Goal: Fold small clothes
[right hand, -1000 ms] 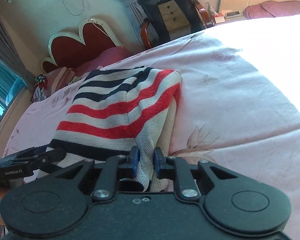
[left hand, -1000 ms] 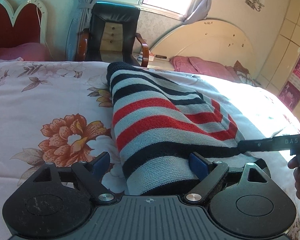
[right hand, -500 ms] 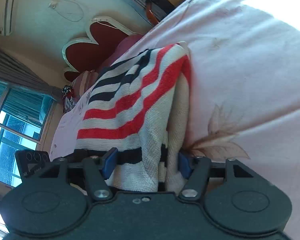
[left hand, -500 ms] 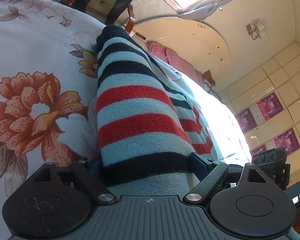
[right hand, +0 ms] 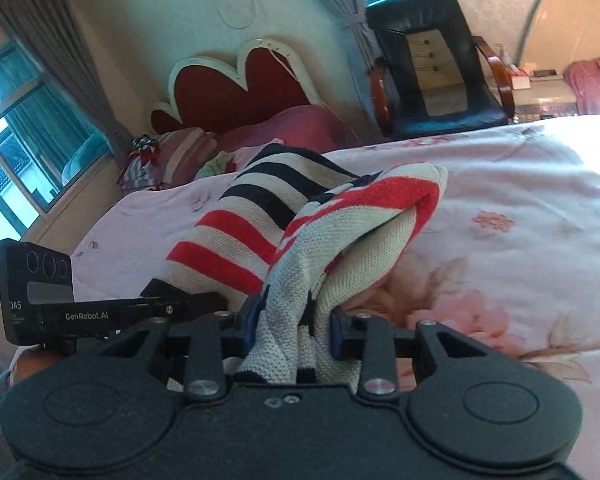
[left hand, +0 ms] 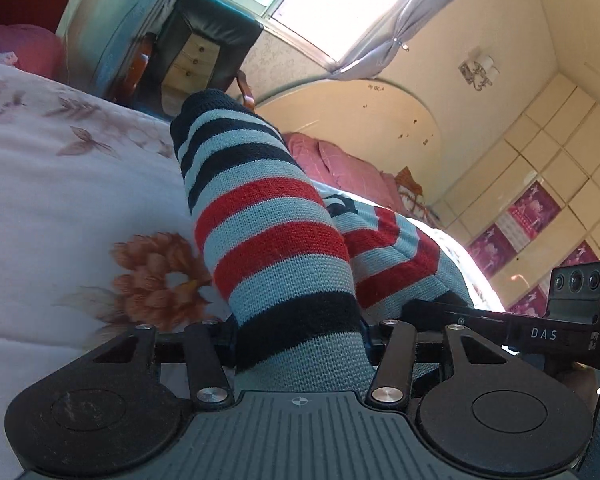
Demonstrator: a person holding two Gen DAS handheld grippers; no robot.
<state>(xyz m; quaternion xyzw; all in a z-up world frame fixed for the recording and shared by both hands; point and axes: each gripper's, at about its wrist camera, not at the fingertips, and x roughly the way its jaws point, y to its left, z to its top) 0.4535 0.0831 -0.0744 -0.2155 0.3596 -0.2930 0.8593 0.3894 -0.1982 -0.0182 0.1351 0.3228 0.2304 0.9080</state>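
Sweater now bunched inside both grippers

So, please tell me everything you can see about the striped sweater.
The striped sweater is knitted, in navy, pale grey and red bands. It is folded into a thick bundle, its near end lifted, its far end on the floral bedspread. The left tongs and right tongs, whose jaws have just been closing, each pinch a bunched edge.

Both jaws closed in — striped sweater bunched, lifted.
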